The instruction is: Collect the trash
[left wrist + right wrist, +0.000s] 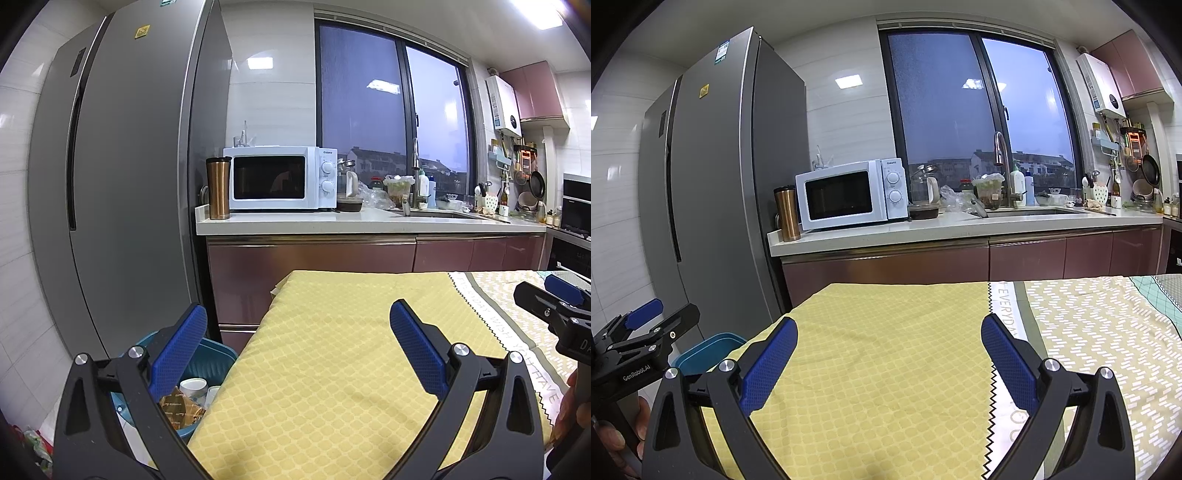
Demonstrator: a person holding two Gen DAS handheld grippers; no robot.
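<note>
Two grippers: the left gripper (297, 326) and the right gripper (889, 345), each with two blue-padded fingers spread apart. One teal trash bin (212, 356) holding two white cups (194, 386) and one brown wrapper (181, 404). One table with a yellow cloth (332, 369). One refrigerator (122, 166). One white microwave (280, 177). One copper tumbler (218, 187). One faucet (1001, 162). One wall-mounted water heater (1100, 85). One frying pan (1149, 169).

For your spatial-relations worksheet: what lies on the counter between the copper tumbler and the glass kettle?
The white microwave stands between the copper tumbler and the glass kettle, close beside both. The right wrist view shows it; the left wrist view agrees.
</note>
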